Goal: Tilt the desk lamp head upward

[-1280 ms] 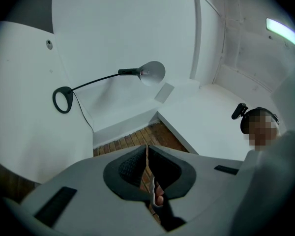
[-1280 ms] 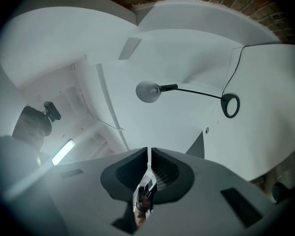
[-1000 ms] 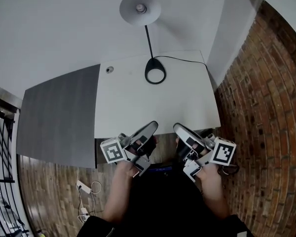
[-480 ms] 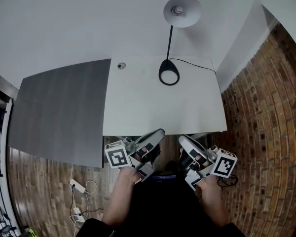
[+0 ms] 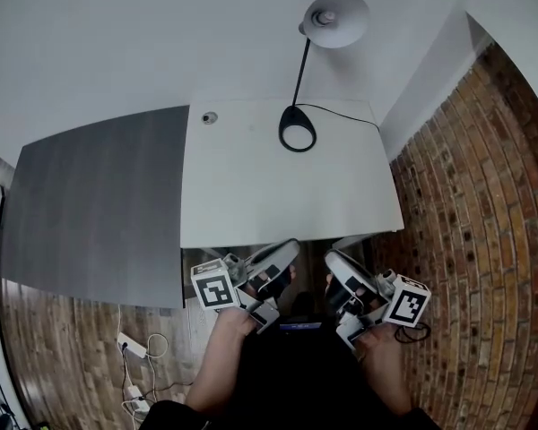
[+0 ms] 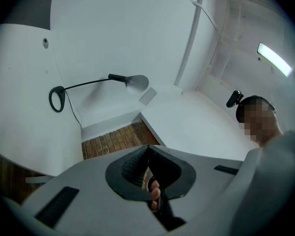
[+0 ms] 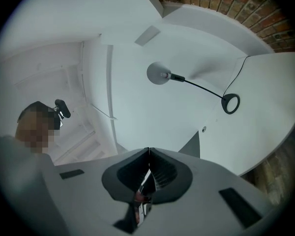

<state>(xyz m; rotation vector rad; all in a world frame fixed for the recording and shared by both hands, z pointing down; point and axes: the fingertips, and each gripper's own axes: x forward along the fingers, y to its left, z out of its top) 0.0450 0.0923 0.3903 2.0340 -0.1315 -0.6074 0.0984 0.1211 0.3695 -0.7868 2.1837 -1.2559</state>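
Observation:
A grey desk lamp stands at the far edge of the white desk. It has a black ring base, a thin black stem and a round shade. The left gripper view shows the lamp shade far off, and the right gripper view shows the lamp shade equally distant. My left gripper and right gripper hover side by side just before the desk's front edge, near the person's body. Both are shut with nothing between the jaws, and neither touches the lamp.
A black cable runs from the lamp base toward the right back corner. A small round grommet sits at the desk's back left. A dark grey surface adjoins the desk on the left, and a brick wall rises on the right.
The head view has swung, so desk and lamp sit differently in the picture. Both grippers stay shut in front of the desk edge, a little lower in the frame. The lamp is untouched.

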